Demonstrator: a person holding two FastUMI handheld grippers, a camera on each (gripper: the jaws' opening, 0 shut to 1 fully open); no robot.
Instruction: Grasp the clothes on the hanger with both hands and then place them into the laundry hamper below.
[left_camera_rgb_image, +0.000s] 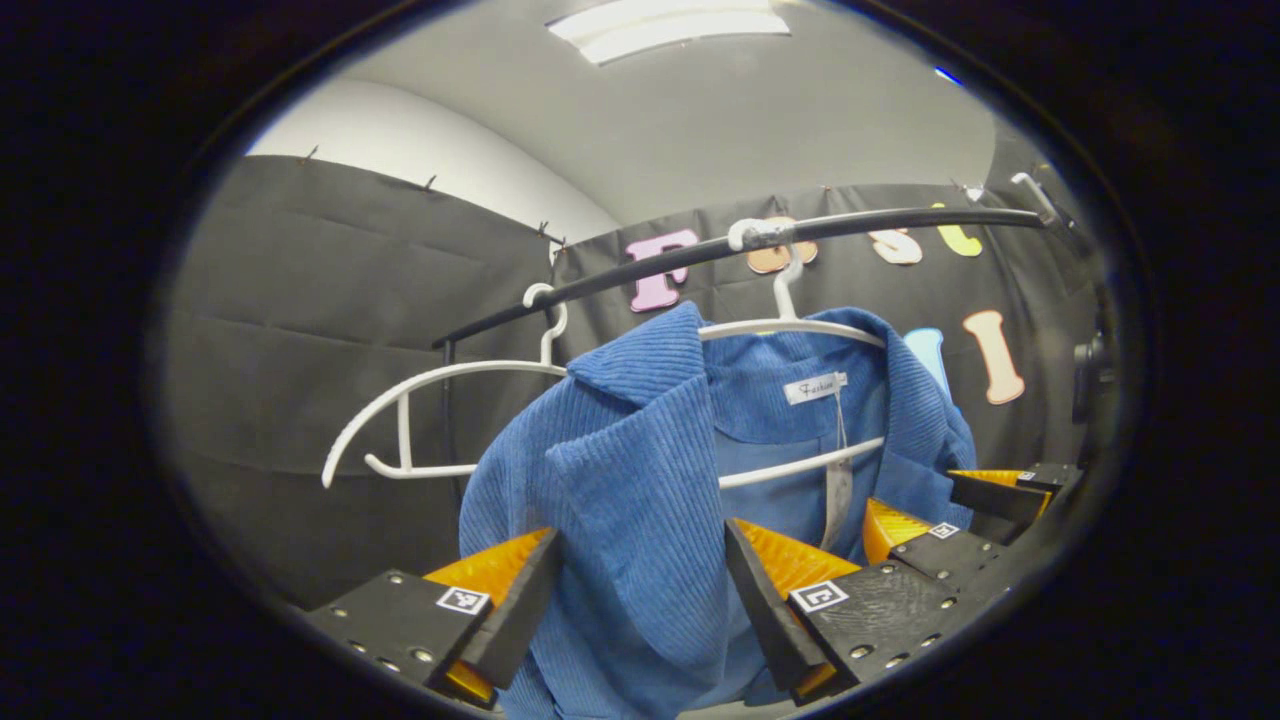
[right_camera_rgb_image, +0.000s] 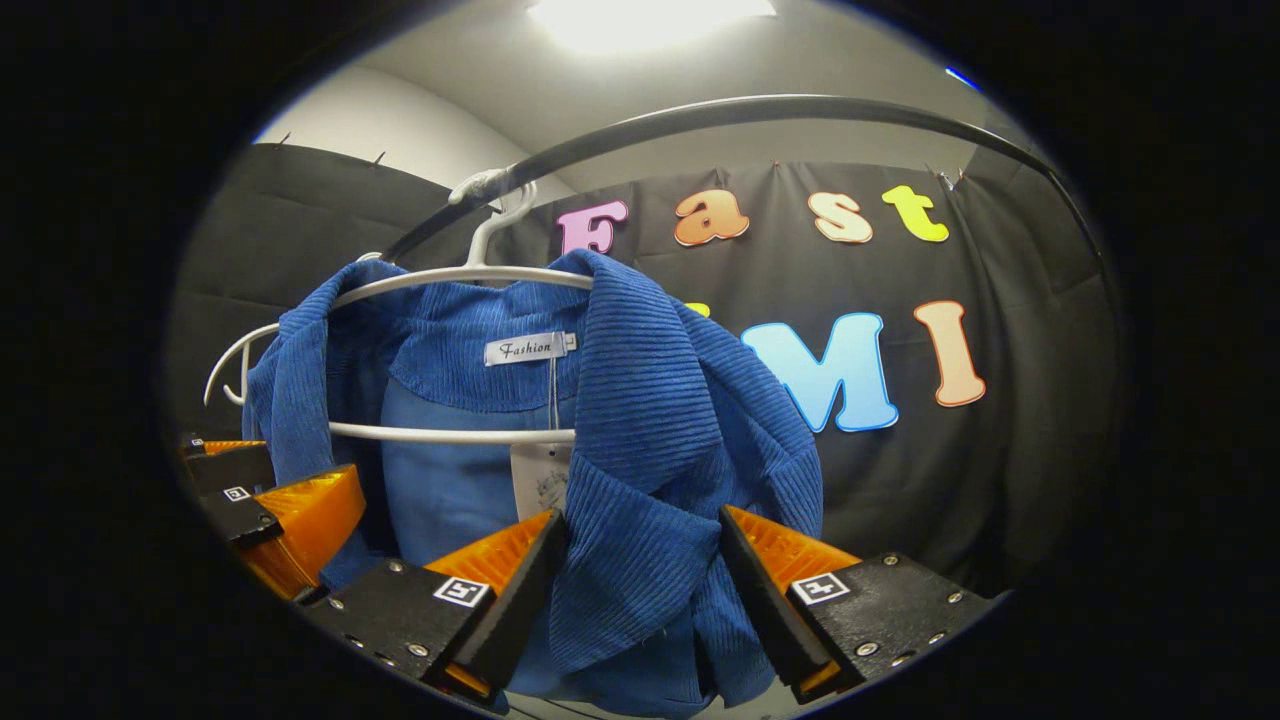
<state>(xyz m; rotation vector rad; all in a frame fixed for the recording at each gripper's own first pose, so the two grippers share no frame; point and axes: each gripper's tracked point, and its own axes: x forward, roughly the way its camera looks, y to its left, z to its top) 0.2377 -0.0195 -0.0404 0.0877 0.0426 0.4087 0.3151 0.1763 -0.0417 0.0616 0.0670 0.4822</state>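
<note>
Below the rail (left_camera_rgb_image: 620, 275), the blue jacket (left_camera_rgb_image: 640, 480) is straddled by both grippers' (left_camera_rgb_image: 640, 600) (right_camera_rgb_image: 640, 595) parted fingers; each should be closed firmly before lifting.

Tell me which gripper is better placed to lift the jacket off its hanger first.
Probably neither: the left gripper and right gripper each straddle a front panel of the blue jacket, which hangs on the white hanger. Lifting with both together looks best.
</note>
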